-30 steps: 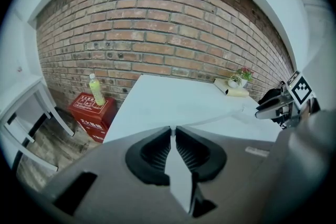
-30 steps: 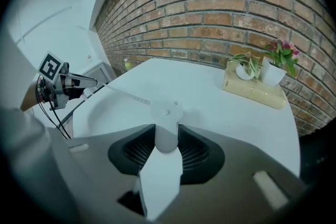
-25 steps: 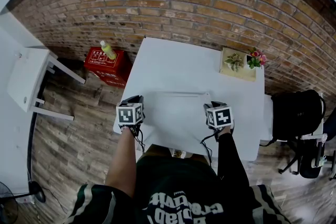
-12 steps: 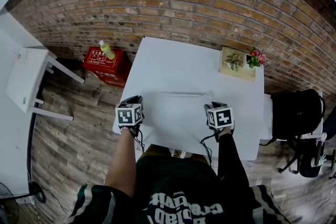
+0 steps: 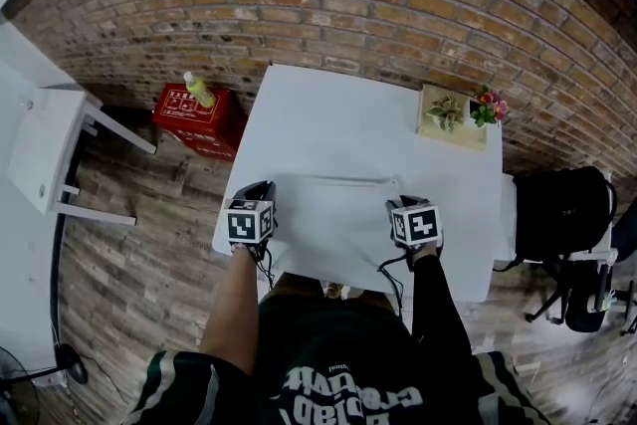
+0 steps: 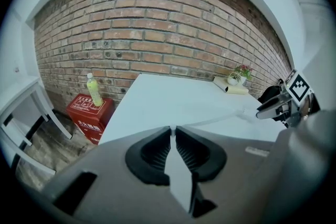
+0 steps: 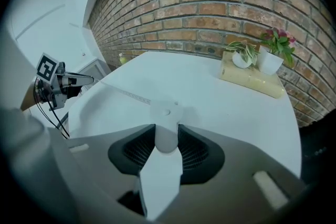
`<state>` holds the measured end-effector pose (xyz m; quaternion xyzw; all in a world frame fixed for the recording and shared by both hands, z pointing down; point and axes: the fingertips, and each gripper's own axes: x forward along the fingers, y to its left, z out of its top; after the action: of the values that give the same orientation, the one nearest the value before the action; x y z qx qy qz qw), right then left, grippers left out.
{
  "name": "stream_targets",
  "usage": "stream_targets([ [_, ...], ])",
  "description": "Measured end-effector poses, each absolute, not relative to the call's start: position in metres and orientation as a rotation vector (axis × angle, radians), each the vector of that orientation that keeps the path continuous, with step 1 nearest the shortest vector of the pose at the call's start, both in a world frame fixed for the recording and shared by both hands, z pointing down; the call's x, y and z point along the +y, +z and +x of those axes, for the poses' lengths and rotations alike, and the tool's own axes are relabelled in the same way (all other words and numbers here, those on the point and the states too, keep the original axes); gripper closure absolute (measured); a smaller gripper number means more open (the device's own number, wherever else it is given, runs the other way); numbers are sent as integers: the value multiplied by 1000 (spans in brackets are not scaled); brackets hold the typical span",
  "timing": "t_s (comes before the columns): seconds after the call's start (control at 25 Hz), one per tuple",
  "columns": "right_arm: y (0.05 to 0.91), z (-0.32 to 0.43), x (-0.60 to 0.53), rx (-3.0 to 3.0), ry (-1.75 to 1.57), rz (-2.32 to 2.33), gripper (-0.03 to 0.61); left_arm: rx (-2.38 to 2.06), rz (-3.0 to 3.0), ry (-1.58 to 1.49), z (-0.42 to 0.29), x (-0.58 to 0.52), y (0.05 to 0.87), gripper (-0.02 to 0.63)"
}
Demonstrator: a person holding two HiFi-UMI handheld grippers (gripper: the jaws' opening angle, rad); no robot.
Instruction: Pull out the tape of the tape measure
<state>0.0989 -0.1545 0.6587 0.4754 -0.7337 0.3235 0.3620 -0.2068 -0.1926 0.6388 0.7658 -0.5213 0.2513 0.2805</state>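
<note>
- Both grippers sit at the near edge of the white table (image 5: 358, 114), the left gripper (image 6: 172, 129) close to the near-left corner and the right gripper (image 7: 166, 136) further right along that edge.
- The left gripper's jaws are pressed together on the end of the tape (image 7: 131, 95).
- The right gripper's jaws are clamped on the white tape measure (image 7: 165, 113).
- The tape runs out of the case to the left, low over the tabletop, as far as the left gripper.
- Beyond the tape the tabletop is bare up to its far edge, which lies along the brick wall (image 5: 348, 5).
- In the head view the case is almost fully covered by the right gripper, and the tape shows there only as a faint pale line.
- The print on the tape is too small to read.
- A book (image 5: 450, 132) lies at the far-right corner, with two small potted plants (image 5: 486, 106) on it, well apart from both grippers.
- On the floor left of the table stands a red box (image 5: 194, 119) with a bottle (image 5: 201, 91) upright on top.
- Further left is a white chair (image 5: 45, 149).
- A black bag (image 5: 559, 214) sits just beside the table's right edge.
</note>
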Motion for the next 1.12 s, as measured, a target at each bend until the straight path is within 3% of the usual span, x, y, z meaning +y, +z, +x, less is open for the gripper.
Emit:
stream_targets([
  [1.12,685,94,-196,-1807,838,1240,430,-1310,2129,694,-190,-247,670,574],
])
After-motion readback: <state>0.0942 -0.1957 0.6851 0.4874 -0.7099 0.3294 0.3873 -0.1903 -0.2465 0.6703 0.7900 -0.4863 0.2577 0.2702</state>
